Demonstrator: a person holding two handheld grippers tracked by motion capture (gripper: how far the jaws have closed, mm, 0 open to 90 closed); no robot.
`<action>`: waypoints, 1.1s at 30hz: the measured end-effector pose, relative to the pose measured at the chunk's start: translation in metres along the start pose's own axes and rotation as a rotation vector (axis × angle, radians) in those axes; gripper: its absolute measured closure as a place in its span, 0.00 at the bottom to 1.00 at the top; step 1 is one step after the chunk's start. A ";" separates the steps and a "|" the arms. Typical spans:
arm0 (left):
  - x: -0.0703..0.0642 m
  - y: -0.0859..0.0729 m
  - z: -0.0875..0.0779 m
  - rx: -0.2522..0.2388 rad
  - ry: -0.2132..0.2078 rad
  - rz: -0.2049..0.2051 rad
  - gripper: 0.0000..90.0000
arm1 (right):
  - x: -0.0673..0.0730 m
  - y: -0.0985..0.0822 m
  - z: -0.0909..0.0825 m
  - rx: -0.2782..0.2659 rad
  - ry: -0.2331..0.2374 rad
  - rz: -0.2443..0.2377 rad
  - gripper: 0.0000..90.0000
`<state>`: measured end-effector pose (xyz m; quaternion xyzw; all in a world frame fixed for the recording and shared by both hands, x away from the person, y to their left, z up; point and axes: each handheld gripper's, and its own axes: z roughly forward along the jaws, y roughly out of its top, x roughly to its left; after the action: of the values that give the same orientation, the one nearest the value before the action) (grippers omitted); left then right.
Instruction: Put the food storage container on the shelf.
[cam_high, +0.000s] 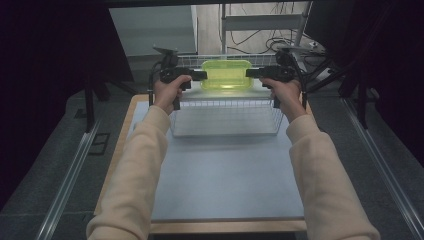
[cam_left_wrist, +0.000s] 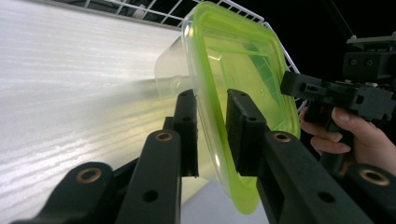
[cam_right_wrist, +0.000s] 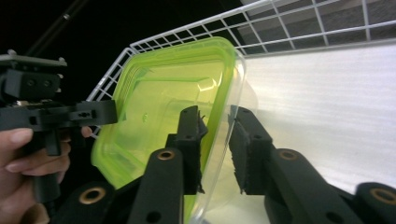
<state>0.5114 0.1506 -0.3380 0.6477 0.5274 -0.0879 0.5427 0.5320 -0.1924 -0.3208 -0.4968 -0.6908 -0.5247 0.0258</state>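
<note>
Clear tub with a green lid (cam_high: 226, 74) is up in the air over the wire basket (cam_high: 227, 117), held level between the two tools. Left gripper (cam_high: 199, 75) has the lid's left edge; in the left gripper view its jaws sit either side of the lid rim (cam_left_wrist: 212, 116), gripping it. Right gripper (cam_high: 252, 73) has the opposite edge; in the right gripper view its jaws straddle the rim (cam_right_wrist: 219, 140) too, but there's a sliver of a gap on one side, so the bite looks lighter there. Tub looks empty. Basket sits at the far end of the grey mat (cam_high: 225, 175), nothing else in it that I can see. Risks, my read: both grips are on the lid lip only, so if the lid isn't snapped on, the tub body could drop off. Thin slick plastic, so uneven pull or one hand dipping could let it pivot or slip out. Coming down off-centre, a corner could catch the basket's top wire.
</note>
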 end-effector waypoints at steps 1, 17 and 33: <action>0.001 0.000 0.002 0.002 0.005 0.000 0.79 | 0.000 0.000 0.001 0.002 -0.013 -0.013 0.76; -0.005 -0.005 -0.007 -0.075 0.059 0.073 0.29 | 0.010 -0.004 -0.010 -0.119 -0.073 -0.123 0.37; -0.045 -0.061 -0.062 -0.125 0.045 0.250 0.24 | 0.033 -0.052 -0.062 -0.145 0.002 -0.260 0.36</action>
<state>0.4163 0.1649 -0.3201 0.6749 0.4592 0.0279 0.5769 0.4484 -0.2154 -0.3110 -0.4033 -0.7095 -0.5726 -0.0778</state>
